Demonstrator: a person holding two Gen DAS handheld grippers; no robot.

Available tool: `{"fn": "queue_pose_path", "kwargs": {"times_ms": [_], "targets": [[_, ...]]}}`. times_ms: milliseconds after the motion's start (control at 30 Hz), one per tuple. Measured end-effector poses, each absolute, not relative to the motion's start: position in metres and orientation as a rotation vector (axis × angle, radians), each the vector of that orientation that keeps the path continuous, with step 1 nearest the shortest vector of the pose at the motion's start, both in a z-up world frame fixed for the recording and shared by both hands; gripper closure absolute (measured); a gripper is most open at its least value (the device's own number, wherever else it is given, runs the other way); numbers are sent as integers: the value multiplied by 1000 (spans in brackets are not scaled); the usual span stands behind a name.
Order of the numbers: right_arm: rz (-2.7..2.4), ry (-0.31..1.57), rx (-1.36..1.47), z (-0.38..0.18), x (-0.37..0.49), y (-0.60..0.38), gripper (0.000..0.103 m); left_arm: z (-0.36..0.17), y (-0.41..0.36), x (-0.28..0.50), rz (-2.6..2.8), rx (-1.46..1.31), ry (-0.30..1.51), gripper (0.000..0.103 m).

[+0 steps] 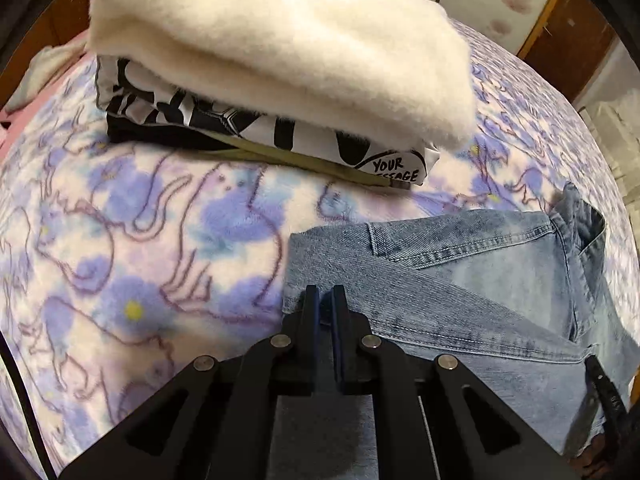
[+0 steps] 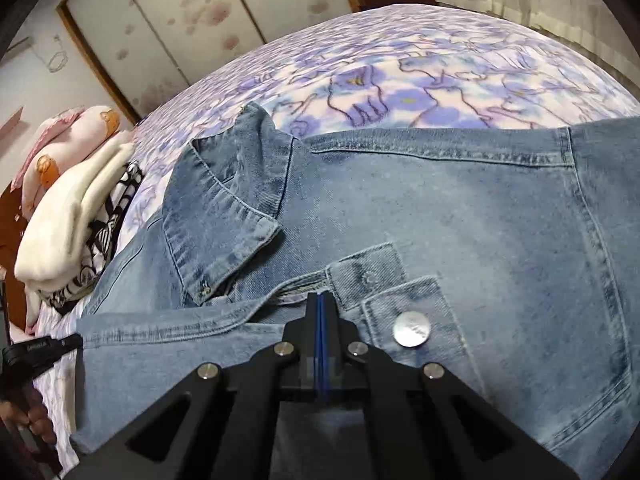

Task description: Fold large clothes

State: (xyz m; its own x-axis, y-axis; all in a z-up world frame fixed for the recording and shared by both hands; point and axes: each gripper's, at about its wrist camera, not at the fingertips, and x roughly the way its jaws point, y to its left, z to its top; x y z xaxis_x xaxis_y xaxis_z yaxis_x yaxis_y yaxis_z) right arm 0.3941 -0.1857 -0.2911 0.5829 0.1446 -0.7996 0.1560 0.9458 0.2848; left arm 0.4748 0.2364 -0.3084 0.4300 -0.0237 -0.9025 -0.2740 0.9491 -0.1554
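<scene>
A light blue denim jacket (image 2: 460, 208) lies spread on the bed, collar (image 2: 224, 208) at the left, a silver button (image 2: 412, 329) on its cuff. It also shows in the left wrist view (image 1: 460, 280). My right gripper (image 2: 322, 300) is shut, its tips at the jacket's cuff edge; whether cloth is pinched I cannot tell. My left gripper (image 1: 325, 296) has its jaws nearly closed with a narrow gap, sitting at the jacket's left edge, with denim under it.
A stack of folded clothes, a cream fleece (image 1: 280, 48) over a black-and-white printed garment (image 1: 240, 120), lies on the purple floral bedspread (image 1: 140, 240). It also shows in the right wrist view (image 2: 72, 216). Pillows (image 2: 72, 140), wardrobe doors (image 2: 180, 12) behind.
</scene>
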Motion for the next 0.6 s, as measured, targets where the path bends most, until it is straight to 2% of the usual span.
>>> {"fn": "queue_pose_path", "kwargs": {"times_ms": [233,300,467,600], "targets": [[-83,949,280,-285,391,-175,103,-307,244,475,204,-281,1105,98],[-116,947,269,-283,390,-171,103,-311,255,476,225,-289,1121,82],[-215,944,241,-281,384,-169,103,-318,271,476,144,-359,1124,81],[-300,943,321,-268,374,-172,103,-314,279,476,114,-394,1139,82]]}}
